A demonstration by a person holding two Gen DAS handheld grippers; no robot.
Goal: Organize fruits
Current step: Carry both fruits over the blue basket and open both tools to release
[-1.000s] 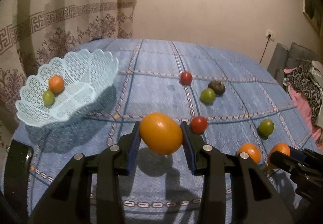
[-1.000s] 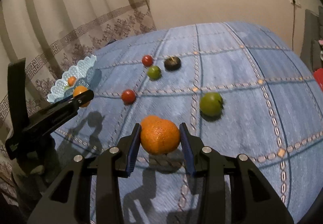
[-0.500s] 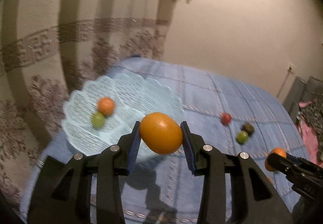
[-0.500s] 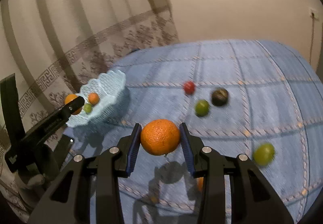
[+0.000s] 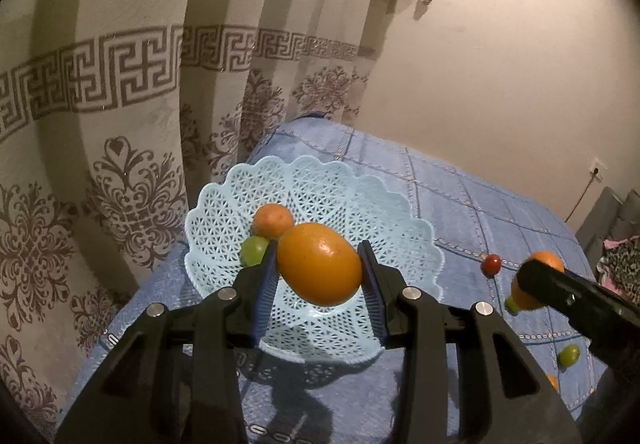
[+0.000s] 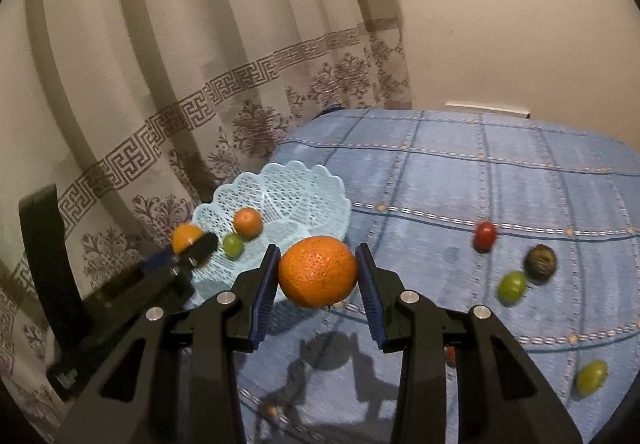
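My left gripper (image 5: 320,268) clamps the smooth orange fruit (image 5: 320,264) directly over the basket (image 5: 400,228) at the bed's curtain-side corner. My right gripper (image 6: 318,276) grips the dimpled orange (image 6: 318,272), short of the rim, basket ahead-left.
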